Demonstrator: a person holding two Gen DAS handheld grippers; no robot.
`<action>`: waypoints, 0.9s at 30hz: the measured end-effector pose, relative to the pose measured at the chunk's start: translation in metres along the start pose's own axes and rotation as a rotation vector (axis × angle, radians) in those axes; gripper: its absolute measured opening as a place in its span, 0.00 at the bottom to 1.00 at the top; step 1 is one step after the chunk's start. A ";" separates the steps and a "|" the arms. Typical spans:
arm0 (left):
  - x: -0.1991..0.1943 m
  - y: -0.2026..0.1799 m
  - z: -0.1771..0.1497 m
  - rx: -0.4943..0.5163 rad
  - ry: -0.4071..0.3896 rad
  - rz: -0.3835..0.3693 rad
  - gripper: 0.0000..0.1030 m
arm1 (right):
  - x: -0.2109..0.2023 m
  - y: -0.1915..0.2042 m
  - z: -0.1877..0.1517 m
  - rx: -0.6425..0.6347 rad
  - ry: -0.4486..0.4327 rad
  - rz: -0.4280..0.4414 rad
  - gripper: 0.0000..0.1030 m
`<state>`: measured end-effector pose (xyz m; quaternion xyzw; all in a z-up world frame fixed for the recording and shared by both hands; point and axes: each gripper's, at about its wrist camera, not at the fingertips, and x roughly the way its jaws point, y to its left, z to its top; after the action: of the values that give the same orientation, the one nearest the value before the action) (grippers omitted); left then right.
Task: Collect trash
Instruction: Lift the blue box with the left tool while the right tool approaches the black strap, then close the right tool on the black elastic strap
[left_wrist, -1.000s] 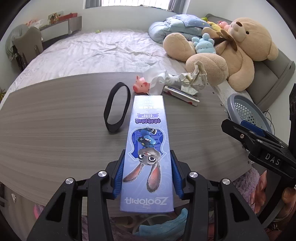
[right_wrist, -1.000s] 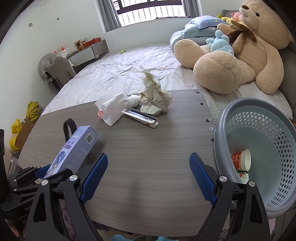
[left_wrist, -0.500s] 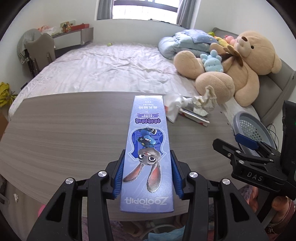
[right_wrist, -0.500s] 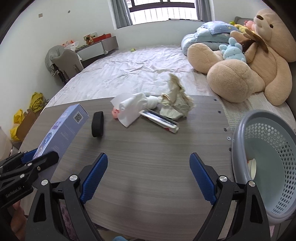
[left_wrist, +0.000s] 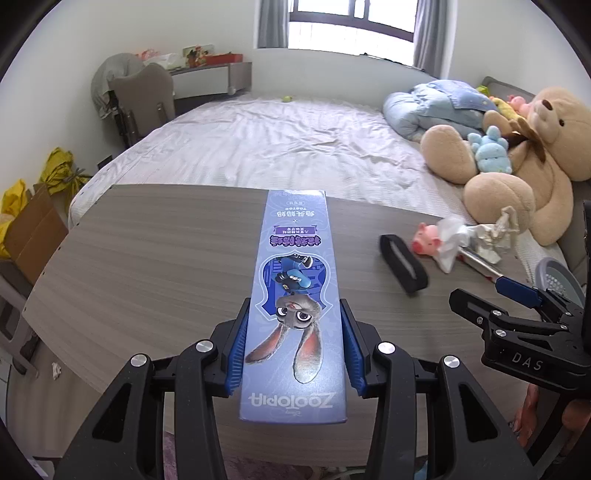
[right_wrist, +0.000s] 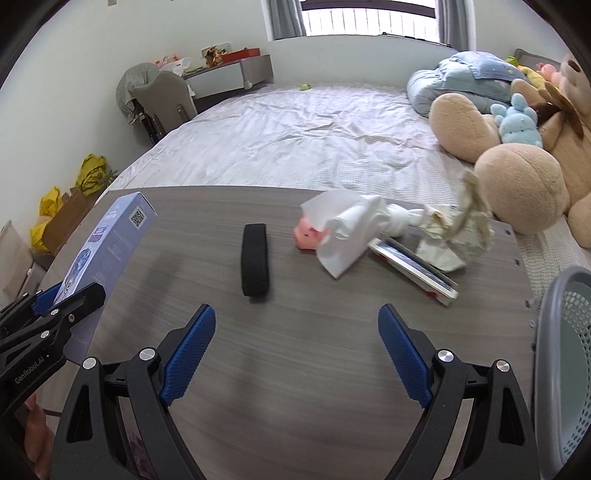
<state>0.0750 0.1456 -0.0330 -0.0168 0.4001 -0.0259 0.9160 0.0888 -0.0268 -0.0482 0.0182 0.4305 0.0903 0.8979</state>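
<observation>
The left gripper is clamping a long blue box printed with a cartoon rabbit and "ZOOTOPIA", holding it above the grey wood-grain tabletop. The right gripper is hanging spread wide with nothing between its pads. A bed is standing beyond the tabletop. The box's long axis is running straight out along the left fingers, its far end pointing toward the bed.

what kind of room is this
Most likely a bedroom, perhaps a child's. A large bed with rumpled sheets fills the middle, a big teddy bear and other plush toys sit at its head, and a desk with a chair stands against the far wall.
</observation>
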 end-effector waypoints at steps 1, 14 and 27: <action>0.002 0.004 0.000 -0.005 0.000 0.013 0.42 | 0.006 0.005 0.002 -0.007 0.010 -0.004 0.83; 0.020 0.030 0.006 -0.031 -0.007 0.104 0.42 | 0.058 0.038 0.018 -0.055 0.086 -0.057 0.64; 0.021 0.032 0.007 -0.042 -0.001 0.096 0.42 | 0.061 0.040 0.021 -0.057 0.056 -0.050 0.18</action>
<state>0.0960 0.1765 -0.0452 -0.0167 0.4002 0.0267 0.9159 0.1362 0.0247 -0.0772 -0.0208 0.4528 0.0807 0.8877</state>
